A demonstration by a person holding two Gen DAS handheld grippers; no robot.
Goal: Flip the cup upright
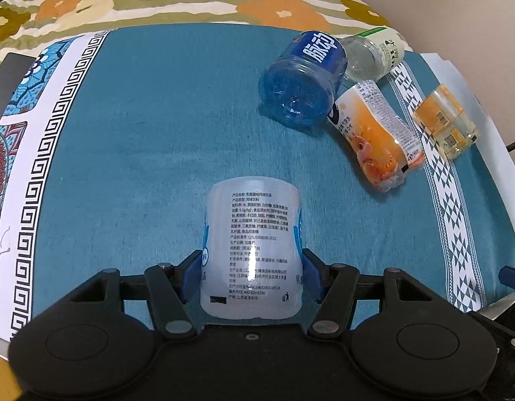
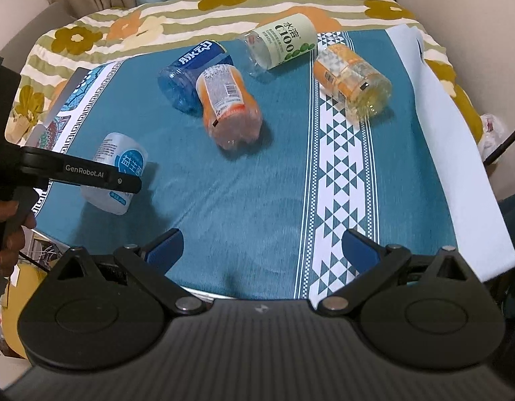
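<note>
On the left, we see the left hand-held gripper (image 1: 252, 275) holding the white cup (image 1: 251, 247) tight between its two blue pads. The cup lies tipped over, above the blue cloth (image 1: 140, 140) on the tabletop. From the right wrist view the left gripper's black arm crosses in front of this cup, so we only see part of its blue label. We cannot tell which end is the open one.

Going right, we count four more cut bottle cups, all lying on their sides: one blue cup (image 2: 190, 73), one orange cup (image 2: 229, 107) touching it, one green-label cup (image 2: 279, 48), and one yellow cup (image 2: 352, 82). That makes five.

On the right, the right hand-held gripper (image 2: 262, 250) is spread wide with nothing in it.
</note>
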